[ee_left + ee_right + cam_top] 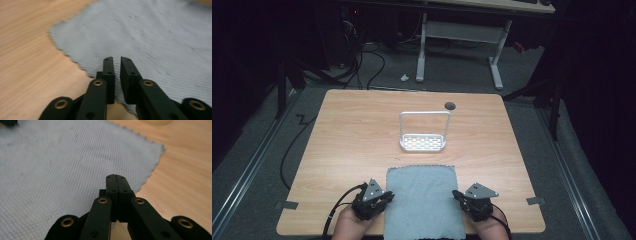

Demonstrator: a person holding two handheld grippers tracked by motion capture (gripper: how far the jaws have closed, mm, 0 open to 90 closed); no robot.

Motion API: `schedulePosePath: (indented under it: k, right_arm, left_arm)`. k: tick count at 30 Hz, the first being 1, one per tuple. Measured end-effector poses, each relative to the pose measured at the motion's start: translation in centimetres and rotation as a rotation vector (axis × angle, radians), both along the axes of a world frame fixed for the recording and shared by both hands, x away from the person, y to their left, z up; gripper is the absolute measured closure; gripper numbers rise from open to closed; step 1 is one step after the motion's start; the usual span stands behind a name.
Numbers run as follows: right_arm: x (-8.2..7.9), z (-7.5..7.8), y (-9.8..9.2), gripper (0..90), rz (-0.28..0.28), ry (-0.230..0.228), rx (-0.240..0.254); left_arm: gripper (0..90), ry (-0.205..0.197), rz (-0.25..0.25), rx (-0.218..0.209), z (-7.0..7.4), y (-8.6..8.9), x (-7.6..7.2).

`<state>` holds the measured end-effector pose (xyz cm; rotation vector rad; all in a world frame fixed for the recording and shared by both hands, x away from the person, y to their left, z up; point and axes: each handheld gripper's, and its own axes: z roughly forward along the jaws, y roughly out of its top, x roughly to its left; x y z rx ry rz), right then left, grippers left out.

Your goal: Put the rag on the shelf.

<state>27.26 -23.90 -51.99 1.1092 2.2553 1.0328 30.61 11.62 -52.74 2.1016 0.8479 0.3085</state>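
Where the pale wooden table (352, 145) comes nearest the person, a grey-blue textured cloth with pinked edges (422, 200) lies flat, its near end hanging past the table's near edge. The left gripper (387, 198) sits at the cloth's left edge and the right gripper (457, 194) at its right edge, each pointing inward toward the fabric.

In the left gripper view the two black jaws stand slightly parted, a narrow gap between them with nothing pinched in it; their tips hover over the cloth's (140, 32) scalloped edge, with bare wood to the left. In the right gripper view the jaws are pressed fully together, pad against pad, holding nothing (the cloth (62, 162) lies beneath and beyond the tips, and whether they touch it cannot be told).

Farther out, near the middle of the table, stands a small white wire rack with a perforated tray base and a tall arched handle frame (423, 143); its tray holds nothing. A dark round spot (450, 105) lies on the tabletop just beyond the rack's far right corner, well apart from the cloth. A cable (342, 200) trails from the left gripper toward the near edge.
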Motion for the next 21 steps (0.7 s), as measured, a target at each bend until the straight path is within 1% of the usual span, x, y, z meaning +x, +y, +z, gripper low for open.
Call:
schedulePosePath:
  k: [1, 3, 5, 6, 7, 8, 9, 10, 11, 13, 14, 16, 17, 19, 21]
  right_arm:
    - [0.0, 0.1, -0.2, 90.0, -0.007, -0.008, 0.011]
    - [0.1, 0.1, -0.4, 90.0, -0.007, -0.013, 0.013]
    - [0.2, 0.0, -0.5, 89.5, -0.003, -0.013, 0.008]
    - [0.2, 0.0, -0.6, 89.1, -0.002, -0.012, 0.009]
    - [0.2, 0.0, -0.7, 88.8, -0.003, -0.011, 0.011]
    - [0.2, 0.0, -0.7, 88.4, -0.004, -0.009, 0.013]
    - [0.2, 0.0, -0.8, 87.8, -0.004, -0.010, 0.015]
    - [0.2, 0.0, -0.8, 87.0, -0.004, -0.010, 0.015]
    - [0.3, -0.1, -0.8, 86.5, -0.009, -0.007, 0.014]
    - [0.3, -0.1, -0.8, 85.5, -0.019, -0.006, 0.015]
    - [0.4, -0.2, -0.8, 83.5, -0.026, -0.008, 0.015]
    - [0.5, -0.2, -0.9, 82.3, -0.050, -0.014, 0.021]
    - [0.5, -0.2, -0.9, 83.2, -0.059, -0.016, 0.023]
    - [0.6, -0.2, -0.9, 83.2, -0.067, -0.026, 0.021]
    - [0.8, -0.1, -0.9, 81.9, -0.075, -0.028, 0.029]
  left_arm:
    - [74.6, 0.003, 0.036, -0.011, 0.1, 0.3, 0.4]
    - [73.4, 0.005, 0.086, -0.025, 0.1, 0.7, 1.5]
    - [73.5, 0.003, 0.108, -0.015, 0.0, 0.7, 2.2]
    - [73.7, 0.017, 0.126, -0.042, -0.1, 0.7, 2.9]
    - [73.9, 0.025, 0.134, -0.050, -0.1, 0.6, 3.2]
    - [74.8, 0.016, 0.141, -0.033, -0.2, 0.3, 3.6]
    - [75.6, 0.000, 0.151, -0.010, -0.3, 0.0, 4.0]
    - [76.4, 0.001, 0.156, -0.001, -0.4, -0.4, 4.4]
    - [76.4, 0.003, 0.164, 0.001, -0.4, -0.5, 4.7]
    - [75.6, 0.013, 0.185, -0.013, -0.4, -0.8, 5.4]
    - [74.8, 0.015, 0.191, -0.014, -0.4, -1.0, 5.7]
    - [73.1, 0.015, 0.204, 0.002, -0.5, -1.3, 6.1]
    - [72.5, 0.028, 0.212, 0.000, -0.6, -1.4, 6.2]
    - [72.0, 0.030, 0.224, -0.004, -0.6, -1.5, 6.3]
    - [73.1, 0.022, 0.219, 0.001, -0.7, -1.5, 6.2]
